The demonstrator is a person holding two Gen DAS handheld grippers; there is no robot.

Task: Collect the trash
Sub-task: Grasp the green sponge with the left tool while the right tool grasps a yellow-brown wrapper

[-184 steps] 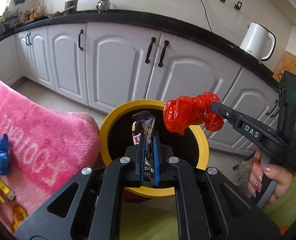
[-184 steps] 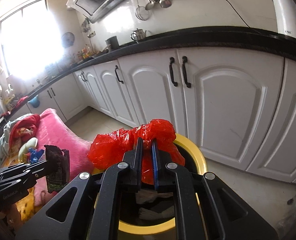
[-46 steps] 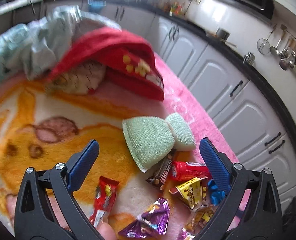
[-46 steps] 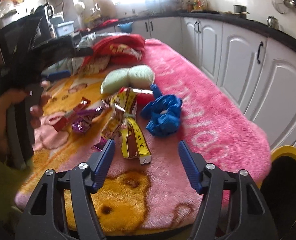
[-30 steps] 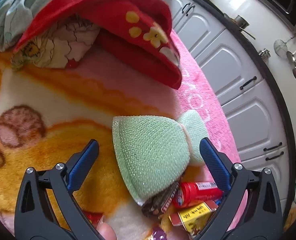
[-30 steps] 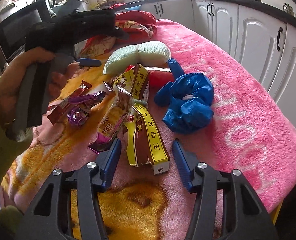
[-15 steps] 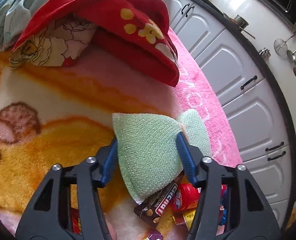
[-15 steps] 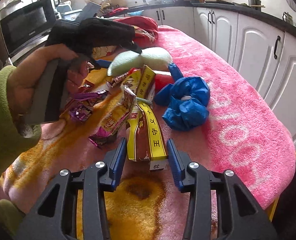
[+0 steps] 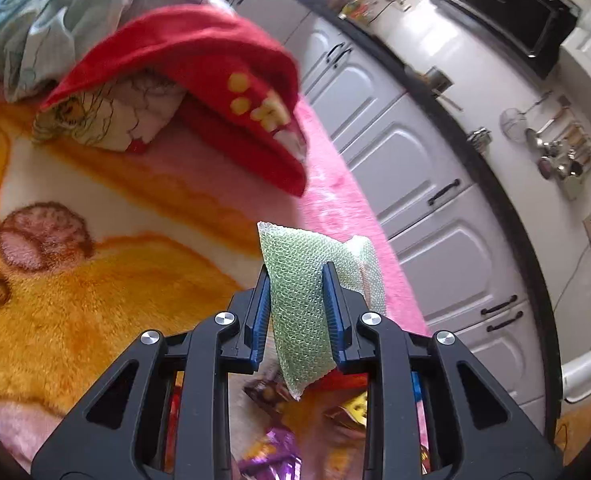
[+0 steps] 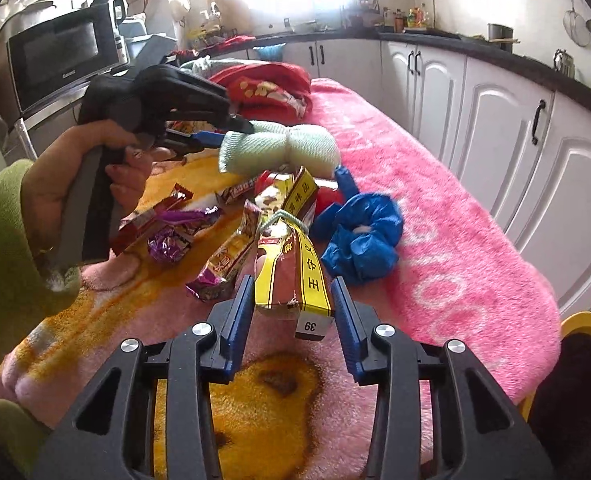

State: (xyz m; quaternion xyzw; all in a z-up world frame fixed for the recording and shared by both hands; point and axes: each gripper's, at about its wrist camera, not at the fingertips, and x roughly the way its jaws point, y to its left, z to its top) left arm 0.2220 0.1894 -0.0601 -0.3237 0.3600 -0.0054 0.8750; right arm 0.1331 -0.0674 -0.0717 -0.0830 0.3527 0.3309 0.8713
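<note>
Lifted since the earlier frame: green mesh sponge [image 9: 299, 312], now clear of the blanket [image 9: 95, 280], centre of the left view; left gripper [image 9: 297, 312] jaws have just been closing and now pinch it. Pale green netted pad, tied at the waist into two lobes, soft, squashed between the pads.

Right gripper [image 10: 293, 312]: jaws narrowed around a yellow-and-brown wrapper [image 10: 291, 276], lower centre of the right view; whether the pads press it, cannot tell.

Remaining, middle of the right view: blue plastic bag [image 10: 359, 240], purple wrapper [image 10: 171, 246], red wrapper [image 10: 151, 216], others.

Yellow bin [image 10: 587, 324]: lower right edge. Judged: collection partway, several pieces left.
</note>
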